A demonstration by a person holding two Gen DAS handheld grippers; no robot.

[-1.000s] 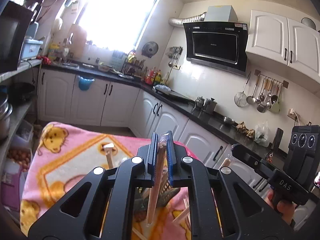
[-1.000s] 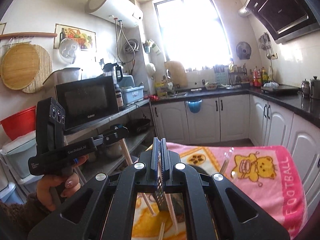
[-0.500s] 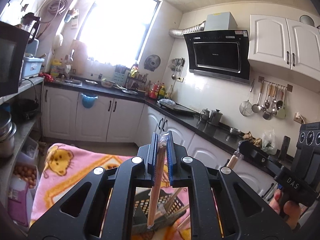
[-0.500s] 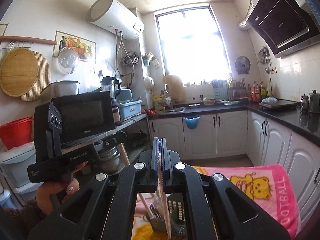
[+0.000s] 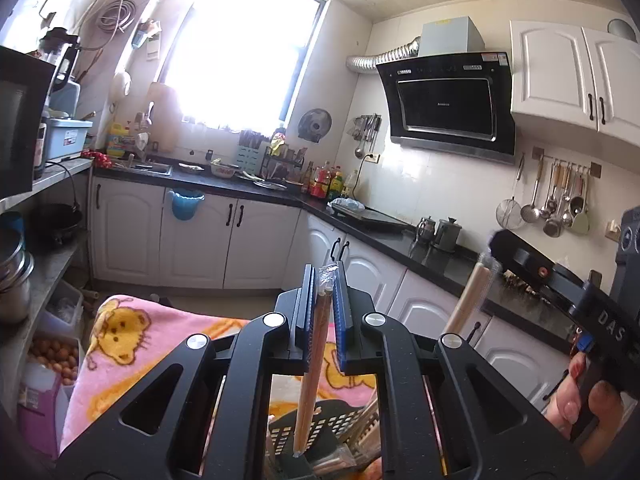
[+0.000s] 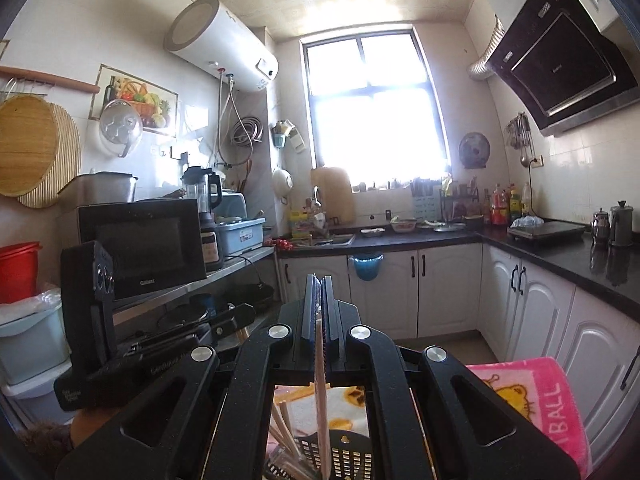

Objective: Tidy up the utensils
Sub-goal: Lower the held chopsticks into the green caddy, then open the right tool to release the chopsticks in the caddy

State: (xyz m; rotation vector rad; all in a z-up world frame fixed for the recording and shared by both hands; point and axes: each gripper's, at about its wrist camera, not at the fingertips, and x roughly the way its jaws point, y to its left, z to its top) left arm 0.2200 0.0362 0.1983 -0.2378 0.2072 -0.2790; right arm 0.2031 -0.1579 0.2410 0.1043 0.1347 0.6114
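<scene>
From the left wrist camera, the left gripper [image 5: 323, 280] is clenched on a wrapped pair of wooden chopsticks [image 5: 313, 364], which hangs down between the blue pads to a point just above a black perforated basket [image 5: 320, 420]. That basket sits on a pink cartoon-bear blanket [image 5: 120, 352], toward the blanket's near edge, and more wrapped chopsticks [image 5: 366, 420] lean inside it at its right side. Off to the right, the other handheld gripper [image 5: 496, 240] is raised above the dark countertop [image 5: 400, 240] behind it, clamped on a pale wrapped chopstick pair [image 5: 468, 300]; a hand [image 5: 584, 408] grips its handle at the picture's lower right.

From the right wrist camera, the right gripper [image 6: 318, 292] is clenched on a thin pale chopstick pair [image 6: 322, 400] that hangs straight down into the black basket [image 6: 352, 456]. Further sticks [image 6: 286, 436] lean in the basket's left part. The pink blanket [image 6: 540, 400] spreads to the right, its far right corner showing printed letters. On the left, the left gripper's body [image 6: 168, 344] is level in front of a steel shelf carrying a microwave [image 6: 140, 244]; its jaws are hidden here.
</scene>
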